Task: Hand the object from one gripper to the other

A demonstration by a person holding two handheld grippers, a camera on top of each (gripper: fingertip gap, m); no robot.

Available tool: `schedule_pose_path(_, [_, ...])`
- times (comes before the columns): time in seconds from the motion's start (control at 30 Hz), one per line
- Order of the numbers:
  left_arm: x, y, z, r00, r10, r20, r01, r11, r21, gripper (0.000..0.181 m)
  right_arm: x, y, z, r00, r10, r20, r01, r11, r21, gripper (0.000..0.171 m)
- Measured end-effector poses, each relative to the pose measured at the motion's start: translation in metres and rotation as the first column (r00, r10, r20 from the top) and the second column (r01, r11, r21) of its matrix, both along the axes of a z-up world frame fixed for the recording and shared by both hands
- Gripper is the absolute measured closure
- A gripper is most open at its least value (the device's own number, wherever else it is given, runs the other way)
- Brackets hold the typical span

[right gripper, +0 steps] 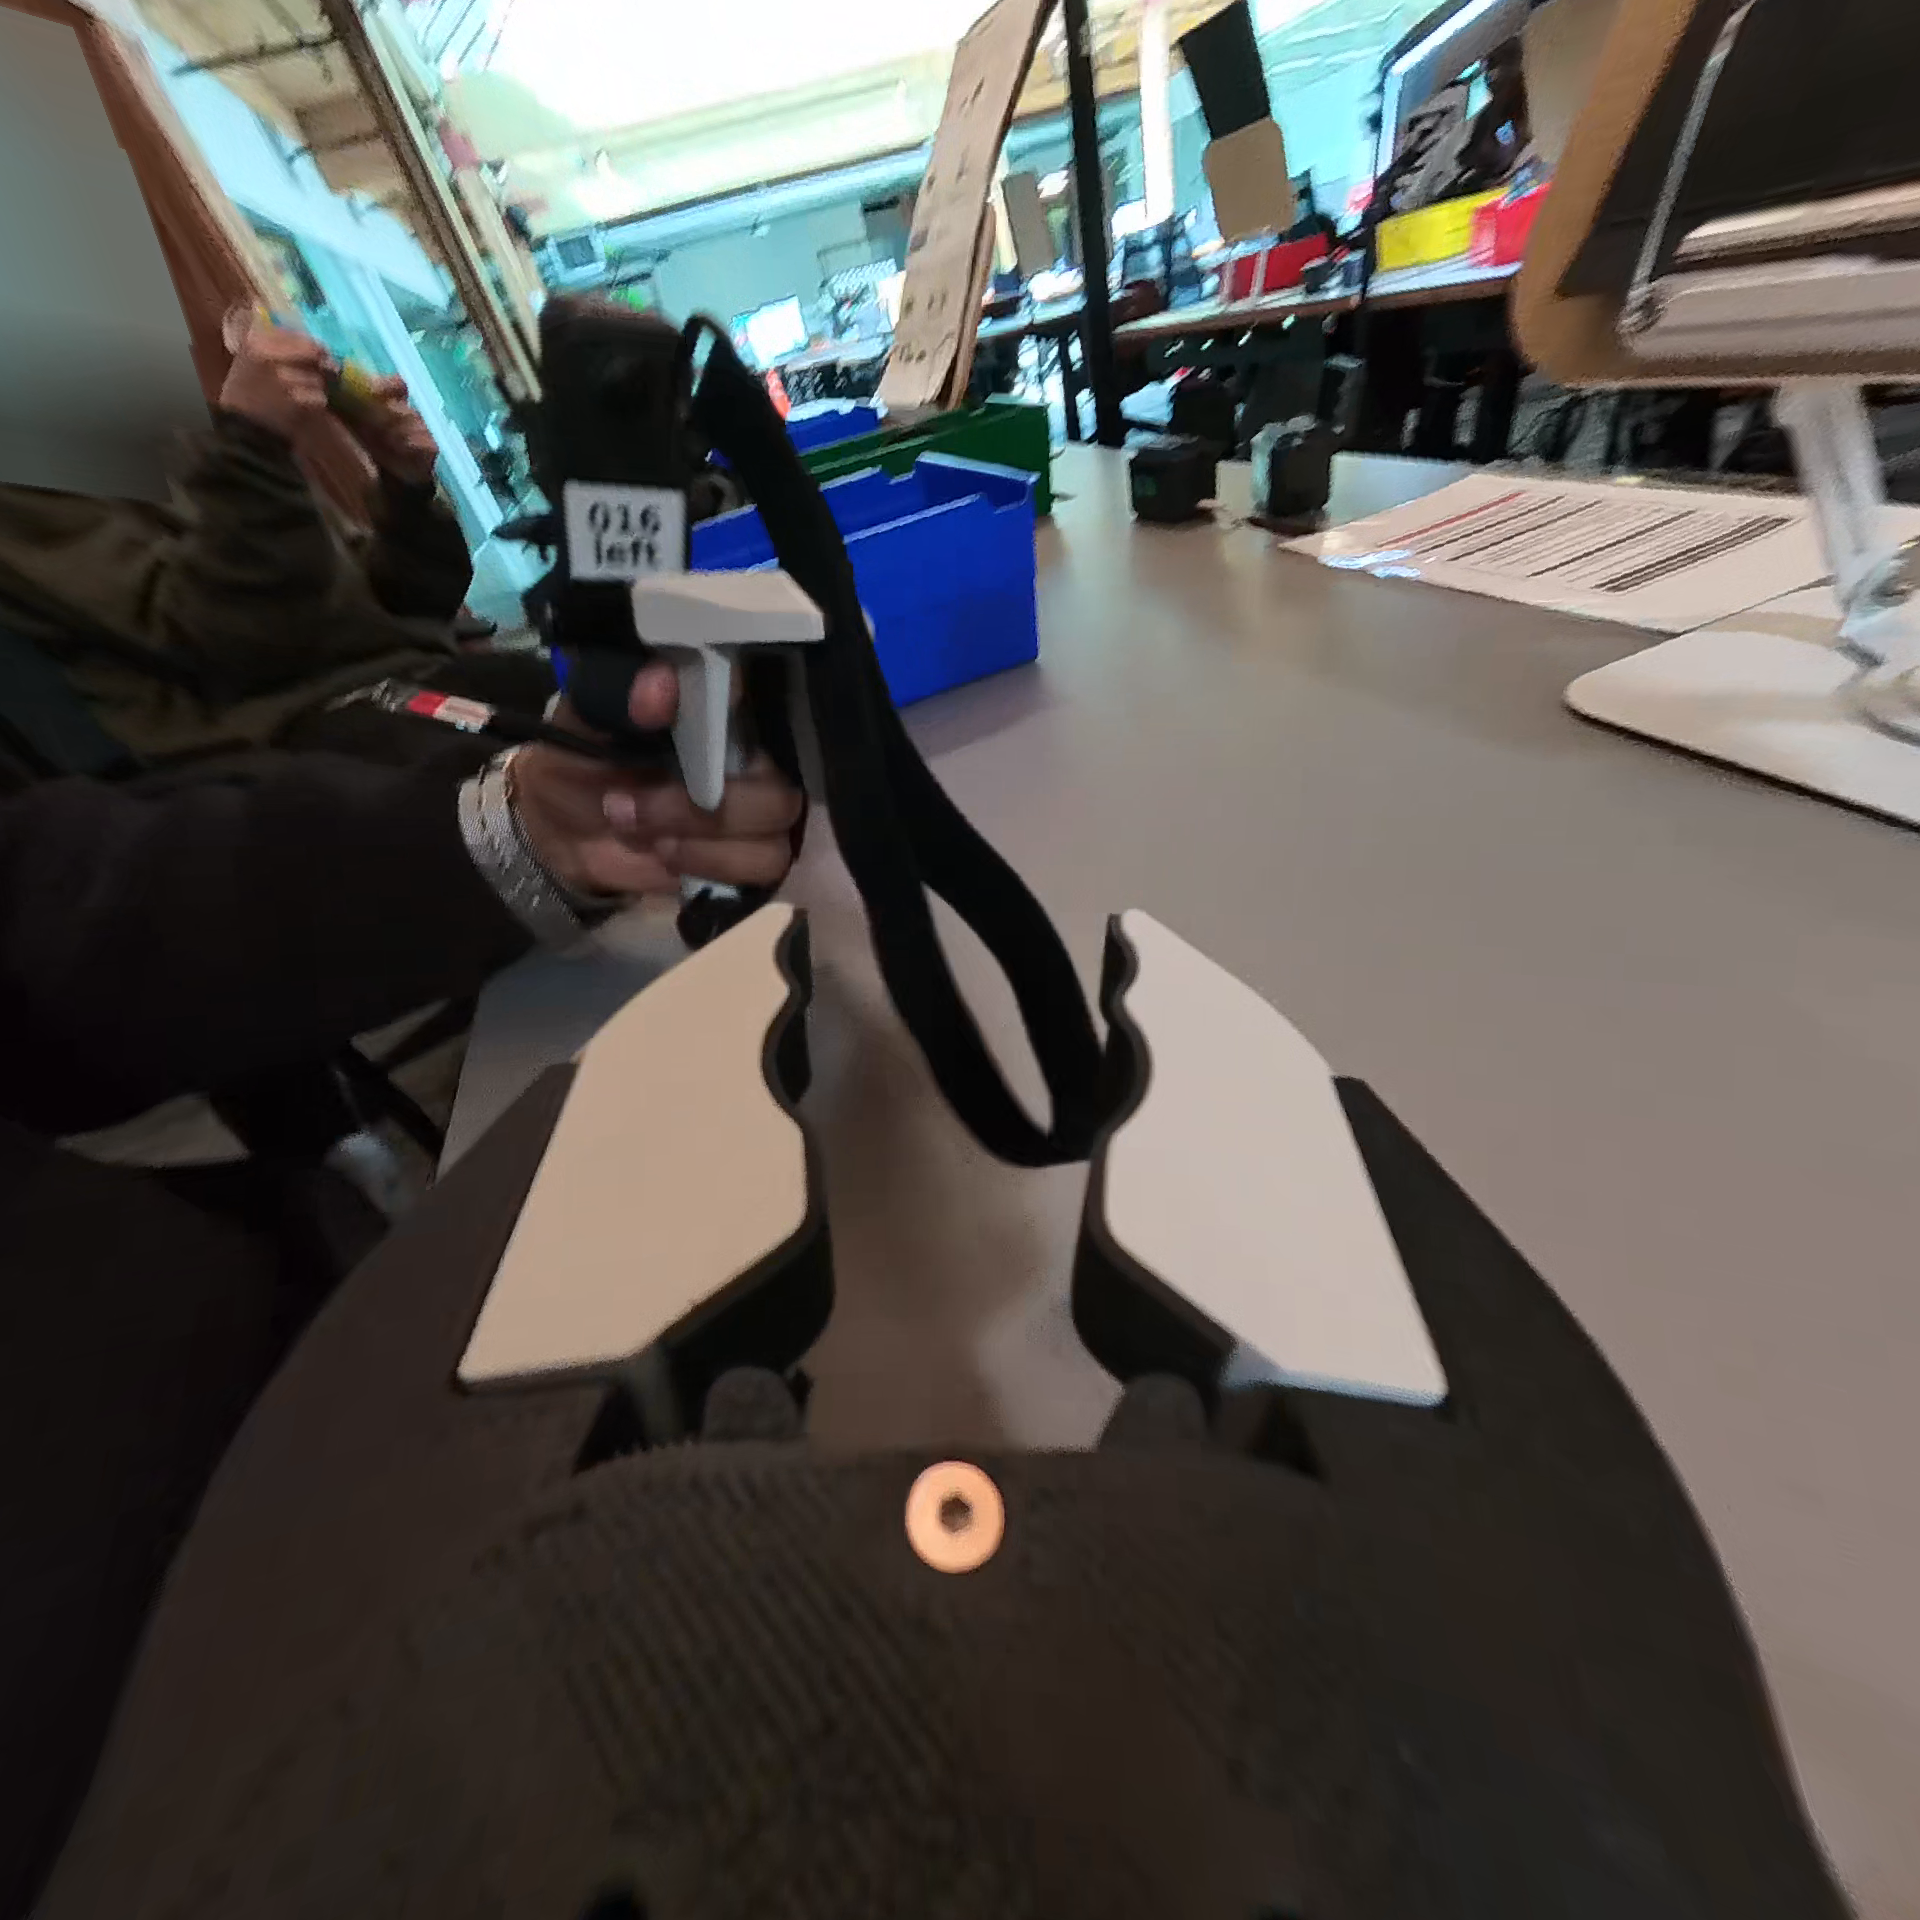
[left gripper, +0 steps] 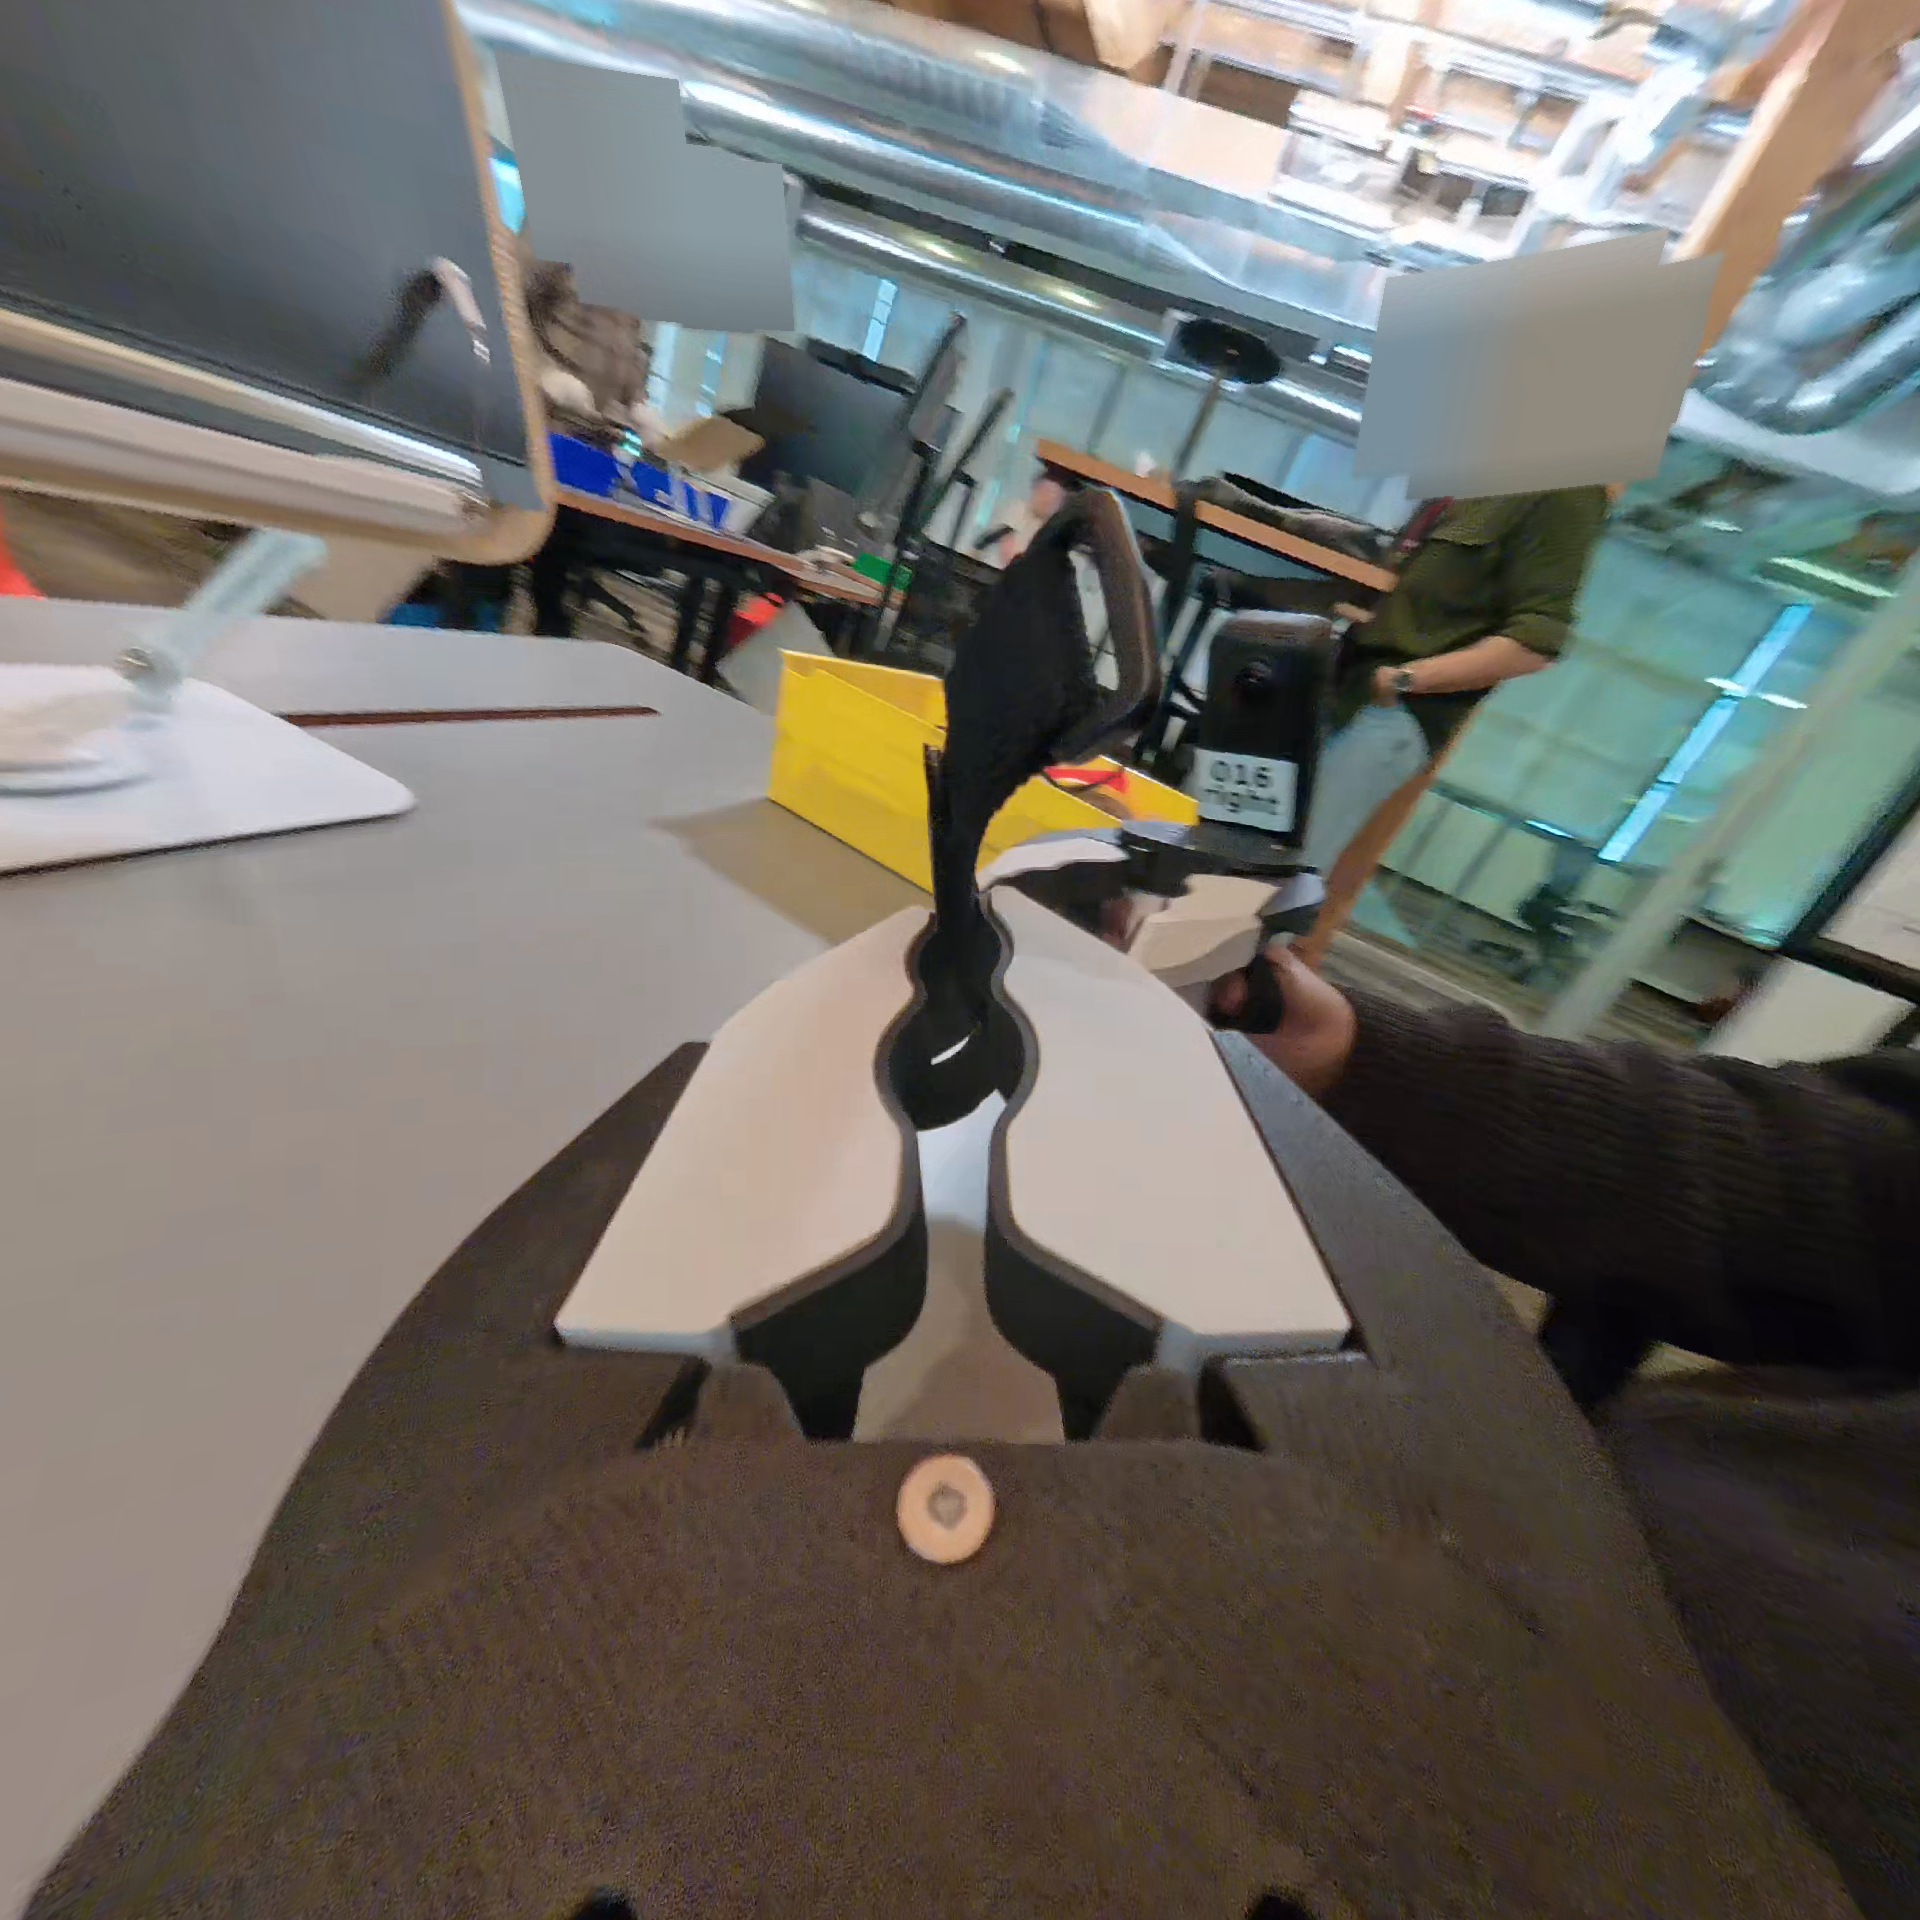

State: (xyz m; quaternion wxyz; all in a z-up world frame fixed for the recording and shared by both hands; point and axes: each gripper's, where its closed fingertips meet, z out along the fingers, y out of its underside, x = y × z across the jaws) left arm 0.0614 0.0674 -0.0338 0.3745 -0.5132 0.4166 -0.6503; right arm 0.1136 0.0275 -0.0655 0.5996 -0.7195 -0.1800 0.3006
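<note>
Tabletop [right gripper: 1455, 883] stretches bare ahead to the monitor stand [right gripper: 1766, 686] at its right edge, while above it the left gripper [left gripper: 956, 935] pinches the black strap [left gripper: 1023, 665], whose loop hangs between the spread fingers of the right gripper [right gripper: 956, 966], brushing one finger [right gripper: 1226, 1122].

Bright daylight floods in from blown-out windows [right gripper: 665, 62] behind; the grey table [left gripper: 312, 1039] carries soft shadows, backgrounds smear with motion blur, and wide-angle distortion bends the edges
</note>
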Motion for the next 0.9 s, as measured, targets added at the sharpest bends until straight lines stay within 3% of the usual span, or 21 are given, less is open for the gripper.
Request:
schedule_pose_path(0.1, [-0.004,-0.009,-0.001,0.994,-0.107,-0.014,0.106,0.994,-0.017,0.176,-0.016,-0.007,-0.012,0.993,0.117,0.024,-0.116,0.992,-0.05,0.118])
schedule_pose_path(0.17, [-0.004,-0.005,-0.004,0.996,-0.082,-0.036,0.082,0.997,-0.003,0.176,-0.025,-0.011,-0.014,0.986,0.163,0.038,-0.161,0.985,-0.057,0.124])
schedule_pose_path(0.4, [-0.005,-0.006,-0.001,0.993,-0.118,0.001,0.118,0.991,-0.056,0.176,-0.044,-0.021,-0.036,0.956,0.246,0.158,-0.224,0.963,-0.148,0.168])
schedule_pose_path(0.53, [-0.006,-0.012,0.001,0.988,-0.152,0.019,0.153,0.986,-0.064,0.176,-0.045,-0.02,-0.037,0.954,0.242,0.176,-0.217,0.965,-0.15,0.168])
schedule_pose_path(0.67, [-0.003,-0.001,-0.001,0.997,-0.08,0.015,0.08,0.994,-0.067,0.174,-0.047,-0.022,-0.028,0.96,0.253,0.118,-0.237,0.962,-0.134,0.168])
schedule_pose_path(0.77, [-0.001,0.012,-0.003,0.999,0.026,0.023,-0.024,0.998,-0.055,0.151,-0.046,-0.022,-0.015,0.967,0.255,0.015,-0.252,0.961,-0.113,0.169])
schedule_pose_path(0.9, [0.005,0.016,-0.01,0.998,0.063,-0.027,-0.065,0.996,-0.058,0.127,-0.033,-0.019,0.005,0.966,0.218,-0.14,-0.23,0.971,-0.073,0.168])
